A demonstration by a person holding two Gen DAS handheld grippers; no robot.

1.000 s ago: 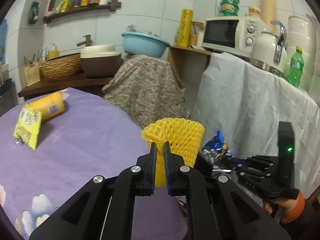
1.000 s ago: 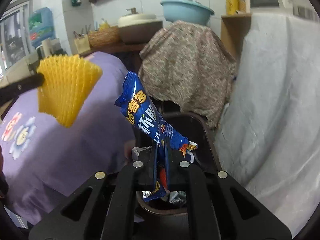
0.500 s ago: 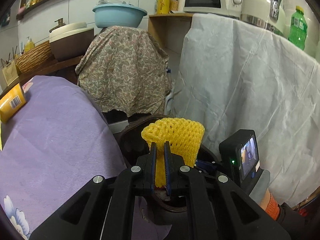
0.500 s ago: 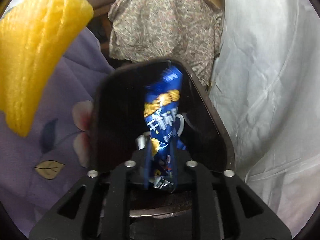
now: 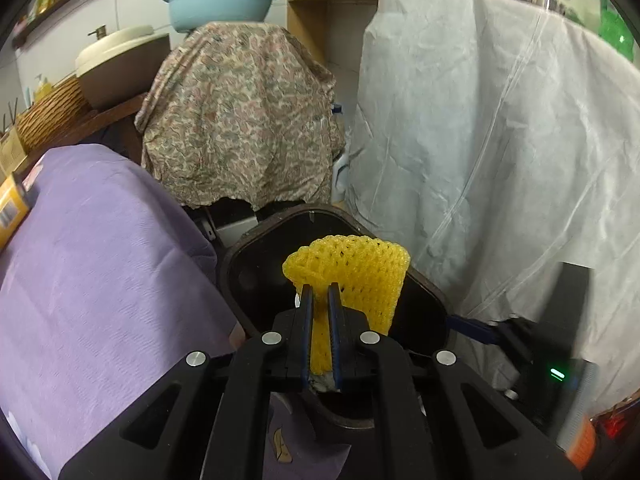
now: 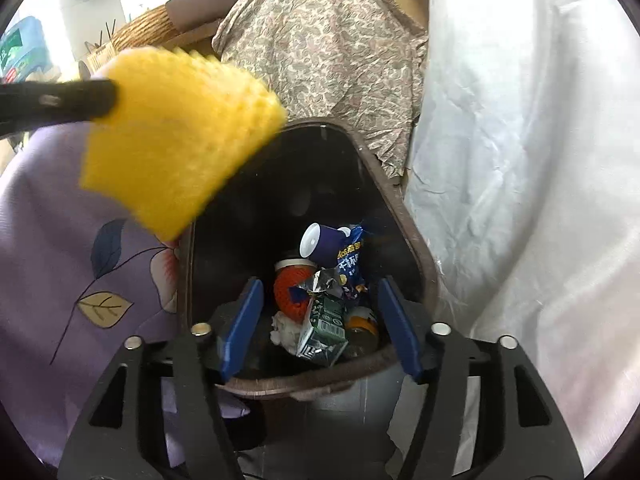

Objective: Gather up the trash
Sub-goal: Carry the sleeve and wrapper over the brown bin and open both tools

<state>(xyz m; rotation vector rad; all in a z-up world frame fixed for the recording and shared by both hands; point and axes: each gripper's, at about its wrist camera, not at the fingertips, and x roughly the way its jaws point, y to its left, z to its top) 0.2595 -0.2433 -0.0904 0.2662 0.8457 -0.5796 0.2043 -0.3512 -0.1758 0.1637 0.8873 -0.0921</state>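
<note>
Yellow foam net over the bin

Your left gripper (image 5: 320,300) pinches the yellow foam mesh fruit net (image 5: 352,272) above the dark plastic bin's (image 6: 404,216) ten-o'clock rim; right gripper (image 6: 320,320) spread, empty. Release now and it may catch the rim.

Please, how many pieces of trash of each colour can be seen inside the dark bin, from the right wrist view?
Blue: 2, the dark blue cup and the blue snack wrapper
Orange: 2, the orange foam net and the small orange item
Green: 1, the green carton
White: 1, the crumpled white tissue
Total: 6
</note>
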